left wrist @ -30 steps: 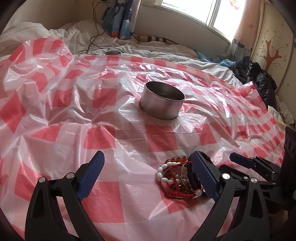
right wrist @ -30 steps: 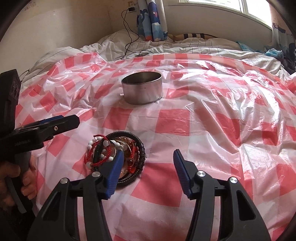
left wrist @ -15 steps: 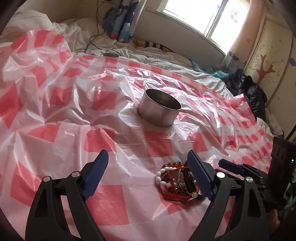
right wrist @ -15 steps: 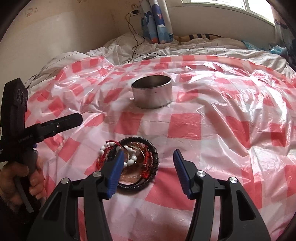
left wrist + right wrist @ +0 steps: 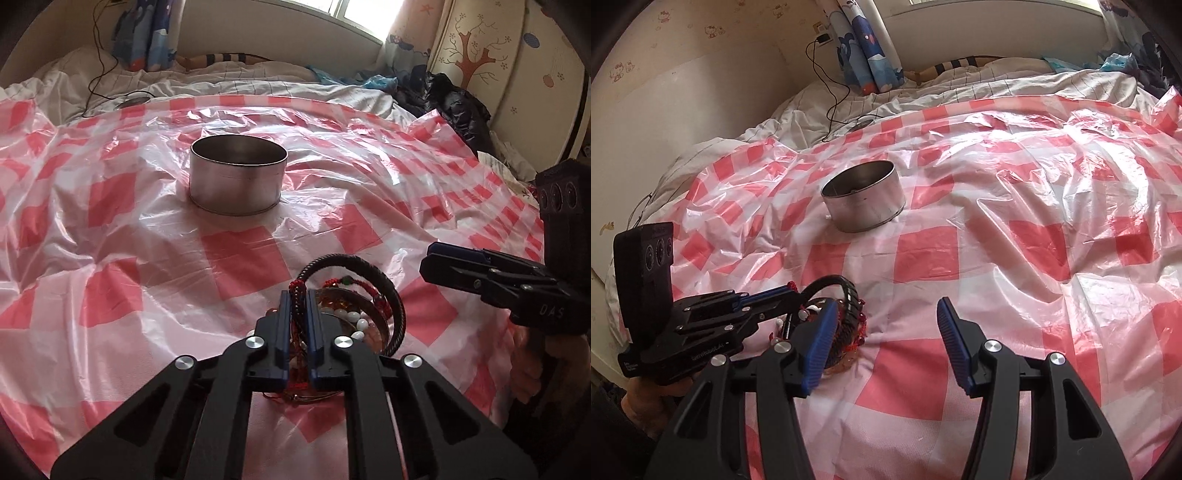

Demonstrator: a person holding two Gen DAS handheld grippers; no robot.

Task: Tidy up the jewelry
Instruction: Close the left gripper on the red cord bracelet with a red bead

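From the left wrist, our left gripper [image 5: 297, 299] clamps a dark beaded bracelet [image 5: 297, 295] from the jewelry pile [image 5: 351, 314]; the tin [image 5: 238, 173] stands at twelve o'clock. From the right wrist, our right gripper [image 5: 886, 332] gapes, pile at nine o'clock.

The left tool [image 5: 297, 325] is matte black plastic, its two triangular arms pierced by cut-out windows and studded with round silver screw heads, ending in slim blue ribbed pads [image 5: 283, 325]. The right tool [image 5: 886, 343] is the same build: black frame, silver screws, blue ridged pads [image 5: 955, 347]. Seen from the side, each carries a black boxy block with three round lenses and faint pale lettering on its body. Bare skin of the hand [image 5: 528, 369] shows beneath the handle
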